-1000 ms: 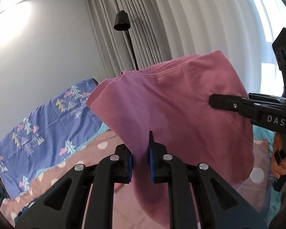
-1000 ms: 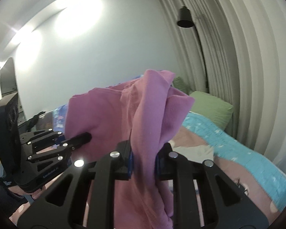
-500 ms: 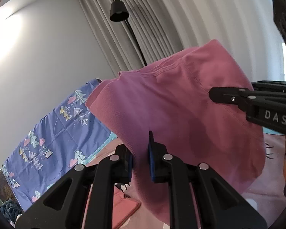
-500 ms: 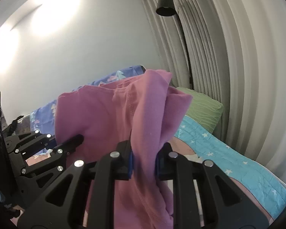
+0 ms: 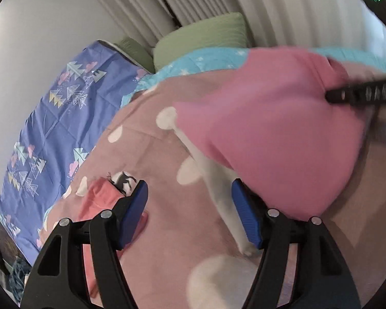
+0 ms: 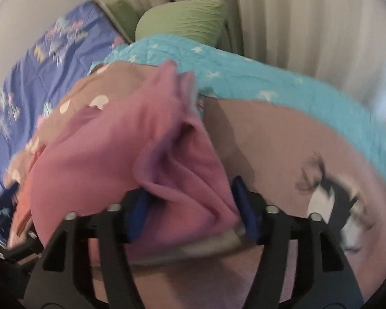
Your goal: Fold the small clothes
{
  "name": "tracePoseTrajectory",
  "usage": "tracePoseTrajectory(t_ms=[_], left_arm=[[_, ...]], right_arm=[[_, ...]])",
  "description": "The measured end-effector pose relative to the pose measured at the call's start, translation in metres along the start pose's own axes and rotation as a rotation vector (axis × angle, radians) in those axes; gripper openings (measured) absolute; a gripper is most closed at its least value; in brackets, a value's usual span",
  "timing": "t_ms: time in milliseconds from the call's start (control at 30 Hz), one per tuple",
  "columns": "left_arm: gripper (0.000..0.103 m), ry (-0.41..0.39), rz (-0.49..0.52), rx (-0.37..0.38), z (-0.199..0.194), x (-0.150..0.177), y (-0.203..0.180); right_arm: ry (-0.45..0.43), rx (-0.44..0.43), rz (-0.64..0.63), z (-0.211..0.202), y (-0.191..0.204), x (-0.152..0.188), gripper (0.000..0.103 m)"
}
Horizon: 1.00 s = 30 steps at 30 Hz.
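A pink garment (image 5: 270,134) lies bunched on the mauve bedspread (image 5: 154,154), over a whitish garment (image 5: 218,193). My left gripper (image 5: 190,211) is open, its blue pads wide apart, with the pink garment just right of it. In the right wrist view the pink garment (image 6: 141,154) lies in folds between the spread pads of my right gripper (image 6: 193,211), which is open. The right gripper's black fingers (image 5: 360,95) reach into the left wrist view at the garment's far side. The view is motion-blurred.
A folded coral garment (image 5: 100,200) lies on the bedspread at the left. A purple patterned quilt (image 5: 51,118) runs along the wall. A turquoise sheet (image 6: 244,77) and green pillows (image 6: 182,20) lie at the bed's head, before the curtains.
Both grippers held the pink garment up in the air, shut on it. Now both have swung down toward the bed and opened, and the garment lies on the bedspread.
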State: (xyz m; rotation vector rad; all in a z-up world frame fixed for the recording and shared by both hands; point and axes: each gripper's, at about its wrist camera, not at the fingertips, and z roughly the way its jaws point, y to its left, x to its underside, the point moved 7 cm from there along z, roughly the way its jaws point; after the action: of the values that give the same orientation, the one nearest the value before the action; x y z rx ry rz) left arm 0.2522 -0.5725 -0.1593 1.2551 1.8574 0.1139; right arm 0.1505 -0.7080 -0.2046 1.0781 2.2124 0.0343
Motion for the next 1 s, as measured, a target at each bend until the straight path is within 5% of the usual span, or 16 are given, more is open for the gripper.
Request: tracePoseTrajectory(t_ms=[233, 433, 600, 833, 1000], left_arm=[[0.068, -0.007, -0.046, 0.049, -0.004, 0.012, 0.0], [0.072, -0.063, -0.144, 0.135, -0.054, 0.036, 0.011], [0.087, -0.149, -0.302, 0.209, -0.119, 0.058, 0.041], [0.102, -0.268, -0.367, 0.232, -0.225, 0.069, 0.053], [0.102, -0.335, -0.392, 0.223, -0.29, 0.073, 0.052]], right_arm=[[-0.004, 0.029, -0.001, 0.009, 0.002, 0.009, 0.067], [-0.058, 0.036, 0.013, -0.007, 0.0, 0.003, 0.069], [-0.132, -0.06, 0.026, -0.089, 0.012, 0.042, 0.069], [-0.338, -0.022, -0.172, -0.237, 0.031, 0.117, 0.09], [-0.421, 0.007, -0.203, -0.3, 0.033, 0.141, 0.097]])
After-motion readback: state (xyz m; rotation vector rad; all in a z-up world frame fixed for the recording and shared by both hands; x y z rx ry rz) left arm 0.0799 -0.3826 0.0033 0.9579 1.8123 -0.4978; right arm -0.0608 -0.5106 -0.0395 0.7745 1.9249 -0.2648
